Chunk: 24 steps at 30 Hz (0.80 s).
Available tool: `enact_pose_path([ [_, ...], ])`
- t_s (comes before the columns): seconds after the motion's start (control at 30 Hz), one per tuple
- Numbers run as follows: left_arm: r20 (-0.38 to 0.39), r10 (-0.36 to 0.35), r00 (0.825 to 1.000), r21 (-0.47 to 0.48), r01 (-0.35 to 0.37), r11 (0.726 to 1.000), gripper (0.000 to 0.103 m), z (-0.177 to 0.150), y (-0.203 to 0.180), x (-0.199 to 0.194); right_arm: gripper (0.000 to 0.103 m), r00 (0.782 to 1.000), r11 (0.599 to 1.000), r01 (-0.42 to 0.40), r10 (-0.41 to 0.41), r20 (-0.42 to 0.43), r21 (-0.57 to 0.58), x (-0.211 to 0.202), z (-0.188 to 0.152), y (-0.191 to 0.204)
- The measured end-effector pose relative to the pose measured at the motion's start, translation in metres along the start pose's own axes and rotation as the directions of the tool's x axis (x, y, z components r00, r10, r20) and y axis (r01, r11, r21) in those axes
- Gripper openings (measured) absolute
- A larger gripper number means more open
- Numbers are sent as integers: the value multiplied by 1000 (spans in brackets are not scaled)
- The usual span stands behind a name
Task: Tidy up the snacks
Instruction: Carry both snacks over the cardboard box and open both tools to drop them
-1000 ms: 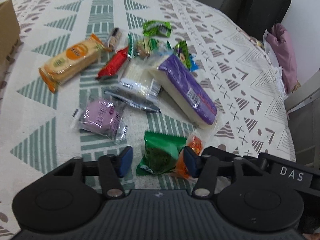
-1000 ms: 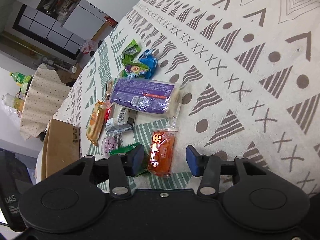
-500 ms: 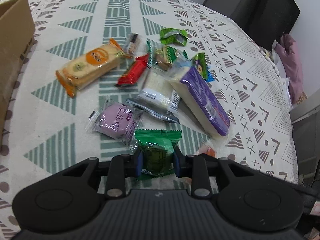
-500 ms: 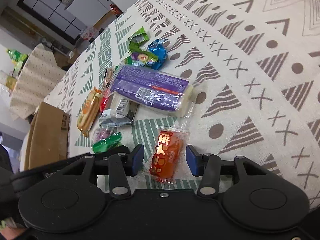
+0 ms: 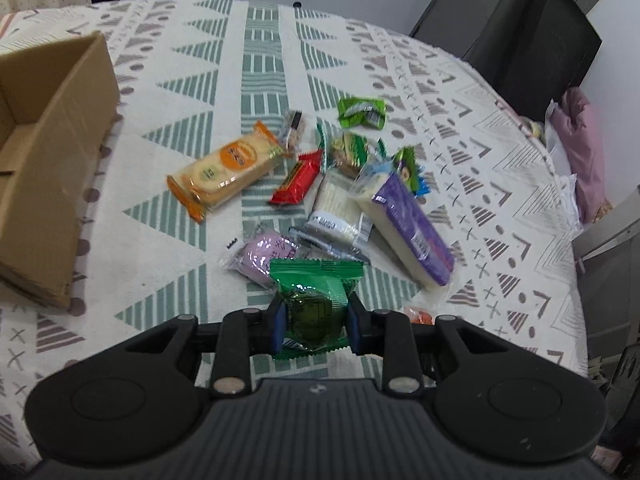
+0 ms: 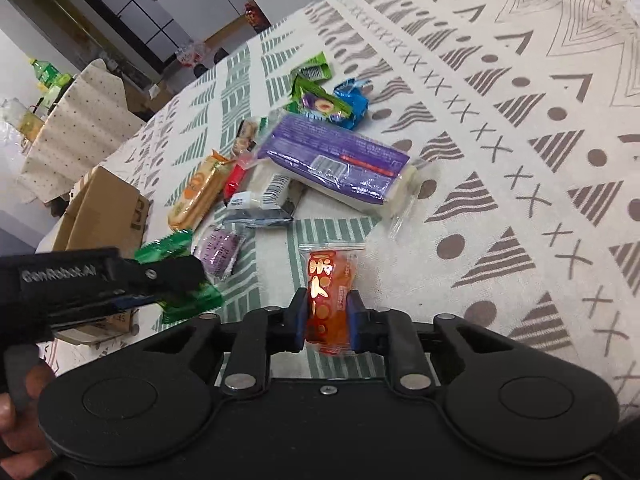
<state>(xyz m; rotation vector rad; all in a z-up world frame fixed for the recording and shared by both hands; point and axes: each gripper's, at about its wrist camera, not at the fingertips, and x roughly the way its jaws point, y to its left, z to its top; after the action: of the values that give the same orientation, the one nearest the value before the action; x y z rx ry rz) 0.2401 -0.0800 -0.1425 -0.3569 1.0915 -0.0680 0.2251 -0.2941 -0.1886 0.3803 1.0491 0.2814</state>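
A cardboard box (image 5: 48,168) is positioned at the far left of the patterned tablecloth (image 5: 168,92), with its open top visible. To its right, an orange cracker pack (image 5: 226,168) is laid flat, followed by a red bar (image 5: 298,178), a white wafer pack (image 5: 336,208) and a long purple pack (image 5: 408,226), the last three touching or overlapping. A pink round snack (image 5: 262,256) is located just in front of this group. The left gripper (image 5: 314,322) is clamped on a green packet (image 5: 314,304), which is gripped at both sides by the blue pads (image 5: 277,326) and is raised in front of the pink round snack. Further right, the right gripper (image 6: 328,318) is closed onto an orange packet (image 6: 330,292), whose near end is pinched between the pads (image 6: 301,320) while its far end is extended over the tablecloth.
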Motion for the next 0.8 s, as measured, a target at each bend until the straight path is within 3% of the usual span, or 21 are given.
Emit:
enact_pose_path([
  [0.43, 89, -55, 994, 15, 54, 998, 29, 23, -24, -62, 19, 992, 998, -9, 2, 130, 57, -58, 17, 19],
  [0.8, 174, -47, 984, 0, 48, 999, 29, 45, 4, -121, 19, 981, 999, -33, 30, 191, 11, -90, 35, 58],
])
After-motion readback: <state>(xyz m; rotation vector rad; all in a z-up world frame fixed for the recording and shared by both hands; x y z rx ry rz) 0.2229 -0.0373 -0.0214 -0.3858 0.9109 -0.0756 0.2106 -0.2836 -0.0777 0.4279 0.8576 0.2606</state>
